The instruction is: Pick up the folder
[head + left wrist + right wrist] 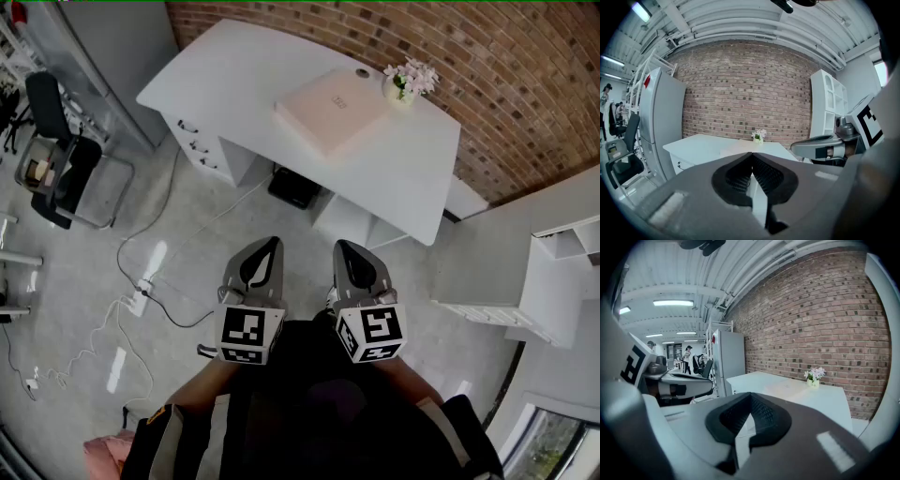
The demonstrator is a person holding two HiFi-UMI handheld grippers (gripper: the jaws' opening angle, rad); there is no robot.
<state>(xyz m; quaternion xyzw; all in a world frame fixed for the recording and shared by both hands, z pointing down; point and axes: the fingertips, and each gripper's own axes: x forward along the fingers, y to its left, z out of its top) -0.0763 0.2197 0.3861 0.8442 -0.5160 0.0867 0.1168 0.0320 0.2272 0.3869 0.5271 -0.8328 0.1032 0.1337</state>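
Note:
A pale pink folder [332, 110] lies flat on the white desk [234, 84], near the desk's far edge by the brick wall. The folder [787, 389] shows faintly on the desk top in the right gripper view. My left gripper [267, 246] and right gripper [349, 248] are side by side over the floor, well short of the desk, both pointing toward it. Both are shut with nothing between the jaws. In the left gripper view the left gripper [752, 154] has its jaws touching, and the right gripper [750, 397] looks the same in its own view.
A small vase of flowers [405, 82] stands just right of the folder. Desk drawers [202, 141] and a black box [293, 187] sit under the desk. A cable [150, 281] runs across the floor. Black chair [52, 112] at left, white shelves [562, 281] at right.

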